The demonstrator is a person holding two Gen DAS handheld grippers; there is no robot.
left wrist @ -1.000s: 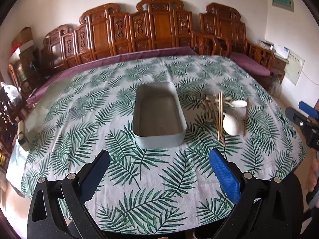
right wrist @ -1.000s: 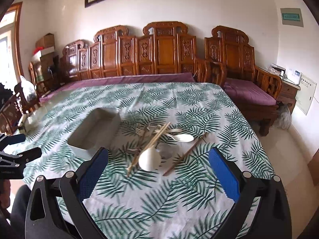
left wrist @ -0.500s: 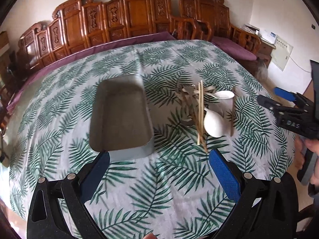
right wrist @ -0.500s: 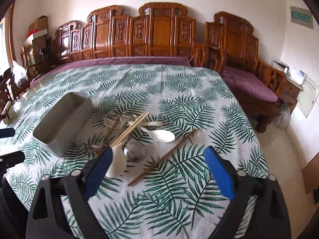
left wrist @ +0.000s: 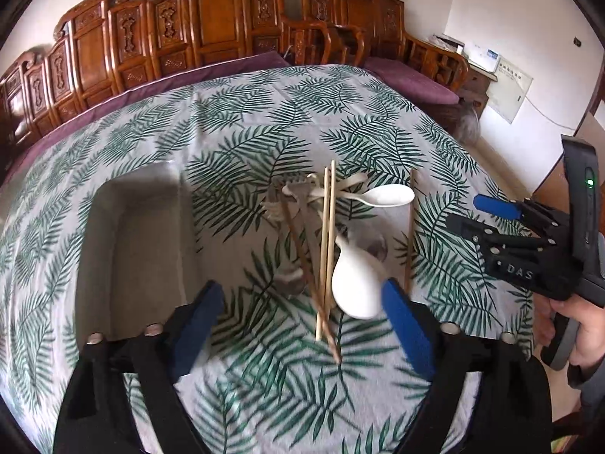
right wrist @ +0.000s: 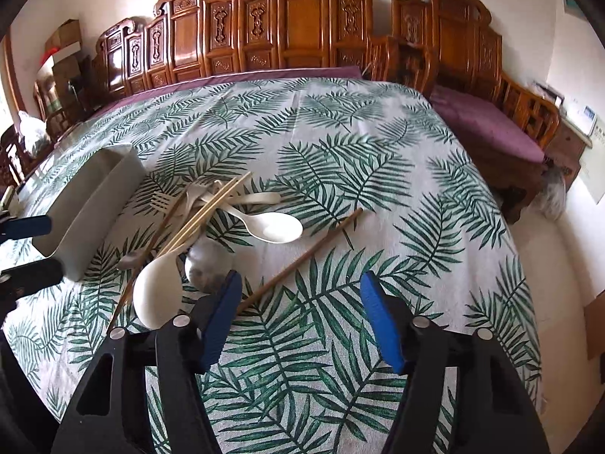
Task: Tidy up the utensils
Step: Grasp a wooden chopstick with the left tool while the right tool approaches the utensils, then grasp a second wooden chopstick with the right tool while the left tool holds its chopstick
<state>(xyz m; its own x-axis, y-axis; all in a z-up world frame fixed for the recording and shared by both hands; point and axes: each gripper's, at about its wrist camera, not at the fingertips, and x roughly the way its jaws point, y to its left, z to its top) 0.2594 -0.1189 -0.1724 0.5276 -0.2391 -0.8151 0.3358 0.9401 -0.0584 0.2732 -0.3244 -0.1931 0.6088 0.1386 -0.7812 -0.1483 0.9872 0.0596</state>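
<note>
Utensils (left wrist: pixel 332 249) heaped mid-table, beside gray tray (left wrist: pixel 132 242), nearer right edge. Left gripper (left wrist: pixel 302 317) jaws apart, closing around chopsticks (left wrist: pixel 327 242) and white spoon (left wrist: pixel 355 287), not pinching yet. Right gripper (right wrist: pixel 298 317) closing, nothing between. Better to pinch one piece only. Only right view shows fork (right wrist: pixel 160 201) clearly.

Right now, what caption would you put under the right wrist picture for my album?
Right gripper, jaws closing, empty above a dark chopstick beside piled spoons and a gray bin.

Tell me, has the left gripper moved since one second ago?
Yes. The left gripper has come forward and toward the utensil pile; the tray now lies to its left. Its jaws are closing, nothing gripped.
</note>
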